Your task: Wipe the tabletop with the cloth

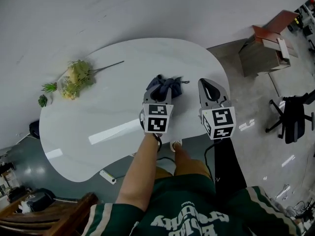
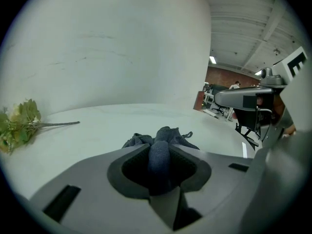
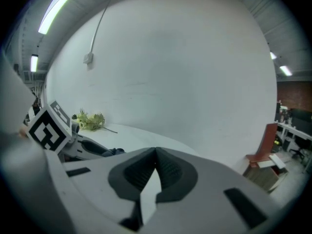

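A dark blue-grey cloth (image 1: pixel 164 85) lies bunched on the white tabletop (image 1: pixel 98 117), near its middle right. My left gripper (image 1: pixel 158 93) is shut on the cloth (image 2: pixel 161 150), a fold of it pinched between the jaws and the rest spilling out ahead onto the table. My right gripper (image 1: pixel 210 90) hovers over the table's right edge, beside the left one, jaws shut with nothing between them (image 3: pixel 155 165). From the right gripper view the left gripper (image 3: pixel 85 147) and a bit of cloth (image 3: pixel 116 151) show at the left.
A bunch of artificial yellow-green flowers (image 1: pixel 74 78) lies at the table's far left, stem pointing toward the middle. A white wall runs behind the table. A wooden cabinet (image 1: pixel 266 45) and a black office chair (image 1: pixel 293 114) stand to the right on the floor.
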Available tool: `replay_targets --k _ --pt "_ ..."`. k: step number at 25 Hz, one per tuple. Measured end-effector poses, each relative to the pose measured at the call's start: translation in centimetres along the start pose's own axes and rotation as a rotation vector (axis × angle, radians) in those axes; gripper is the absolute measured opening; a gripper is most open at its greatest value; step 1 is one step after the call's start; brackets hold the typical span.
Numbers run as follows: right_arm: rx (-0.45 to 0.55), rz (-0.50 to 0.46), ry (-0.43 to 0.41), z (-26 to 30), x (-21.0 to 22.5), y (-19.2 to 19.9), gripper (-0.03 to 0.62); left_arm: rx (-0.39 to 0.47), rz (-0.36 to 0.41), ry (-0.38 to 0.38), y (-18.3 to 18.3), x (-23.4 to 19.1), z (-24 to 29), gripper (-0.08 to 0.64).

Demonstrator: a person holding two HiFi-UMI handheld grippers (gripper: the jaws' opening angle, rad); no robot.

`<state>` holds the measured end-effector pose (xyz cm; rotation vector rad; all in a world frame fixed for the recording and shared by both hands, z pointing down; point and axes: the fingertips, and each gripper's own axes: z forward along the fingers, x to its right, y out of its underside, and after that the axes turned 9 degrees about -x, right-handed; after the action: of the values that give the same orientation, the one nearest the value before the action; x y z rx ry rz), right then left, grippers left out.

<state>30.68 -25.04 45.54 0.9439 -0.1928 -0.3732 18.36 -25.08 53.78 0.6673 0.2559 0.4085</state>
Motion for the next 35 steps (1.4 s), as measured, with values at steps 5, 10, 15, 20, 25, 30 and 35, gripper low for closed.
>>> replay_targets --k 5,10,15,20,25,30,35 --pt "0.001 -0.037 -0.068 1.8 -4.5 -1.2 0.005 -0.006 -0.055 -0.045 2.0 -4.0 -2.2 0.109" --pt "-0.008 -0.082 -0.133 3.6 -9.8 -2.0 0.005 -0.003 -0.113 -0.091 4.6 -8.4 -5.0 0.109" --pt "-0.022 -0.112 -0.163 4.9 -14.8 -2.6 0.005 -0.002 -0.14 -0.11 7.0 -12.1 -7.2 0.109" --pt "-0.033 -0.129 -0.165 5.4 -19.4 -3.0 0.005 0.001 -0.147 -0.112 9.1 -15.5 -9.6 0.109" --pt "-0.039 -0.146 -0.184 6.3 -24.9 -3.4 0.005 -0.01 -0.176 -0.13 12.5 -19.9 -12.6 0.109" --pt "-0.04 -0.178 -0.235 7.0 -31.3 -3.9 0.005 -0.006 -0.212 -0.158 15.6 -24.4 -15.9 0.109" --pt "-0.038 -0.209 -0.285 7.5 -37.7 -4.1 0.005 -0.001 -0.25 -0.192 19.1 -28.4 -19.3 0.109"
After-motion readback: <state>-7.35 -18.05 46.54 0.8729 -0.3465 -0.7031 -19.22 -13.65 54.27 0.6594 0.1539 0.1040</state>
